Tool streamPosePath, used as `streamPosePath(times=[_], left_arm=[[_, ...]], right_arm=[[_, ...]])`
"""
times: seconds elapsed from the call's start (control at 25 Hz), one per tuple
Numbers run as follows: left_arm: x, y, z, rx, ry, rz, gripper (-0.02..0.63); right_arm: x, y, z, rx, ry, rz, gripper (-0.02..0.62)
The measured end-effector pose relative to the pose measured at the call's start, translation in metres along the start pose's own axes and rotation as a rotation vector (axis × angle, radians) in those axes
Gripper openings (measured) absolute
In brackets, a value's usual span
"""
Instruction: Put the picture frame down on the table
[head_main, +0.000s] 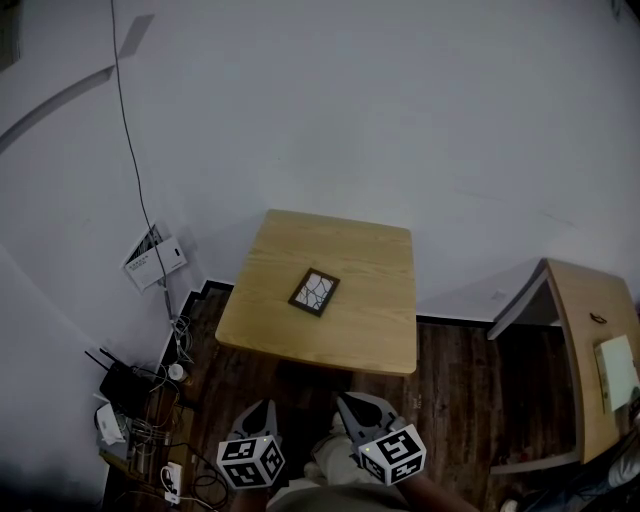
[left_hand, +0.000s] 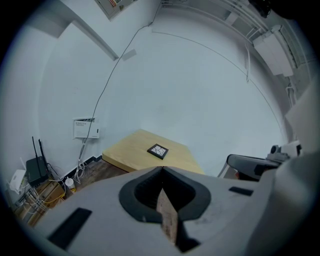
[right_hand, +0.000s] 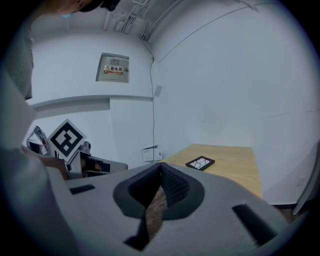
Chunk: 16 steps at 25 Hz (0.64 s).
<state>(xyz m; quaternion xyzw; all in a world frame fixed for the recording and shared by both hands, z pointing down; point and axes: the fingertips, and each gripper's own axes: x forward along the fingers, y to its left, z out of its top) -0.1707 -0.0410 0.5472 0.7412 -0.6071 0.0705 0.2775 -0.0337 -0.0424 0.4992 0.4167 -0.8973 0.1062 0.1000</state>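
Picture frame (head_main: 314, 292) lying flat mid-worktop (head_main: 370, 335), long axis running near edge to far edge. Left gripper (head_main: 265, 407) and right gripper (head_main: 346, 400) hovering off near edge, fingers (right_hand: 175, 187) closed, gripping nothing. Right sitting slightly nearer.

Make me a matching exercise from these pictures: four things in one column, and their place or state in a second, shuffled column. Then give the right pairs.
Things
1. picture frame
2. left gripper
3. black router
4. light wood cabinet

Place or state
A. low down, left of the table
B. jaws together, nothing between them
C. standing to the right of the table
D. lying flat on the tabletop

Right pairs: 1-D, 2-B, 3-A, 4-C
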Motion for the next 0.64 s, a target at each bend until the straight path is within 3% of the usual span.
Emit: streamPosePath(times=[0.64], left_arm=[[0.011,-0.003,0.005,-0.017,0.003,-0.008,0.005]], right_arm=[[0.005,-0.004,0.005,0.008,0.009,0.025,0.000]])
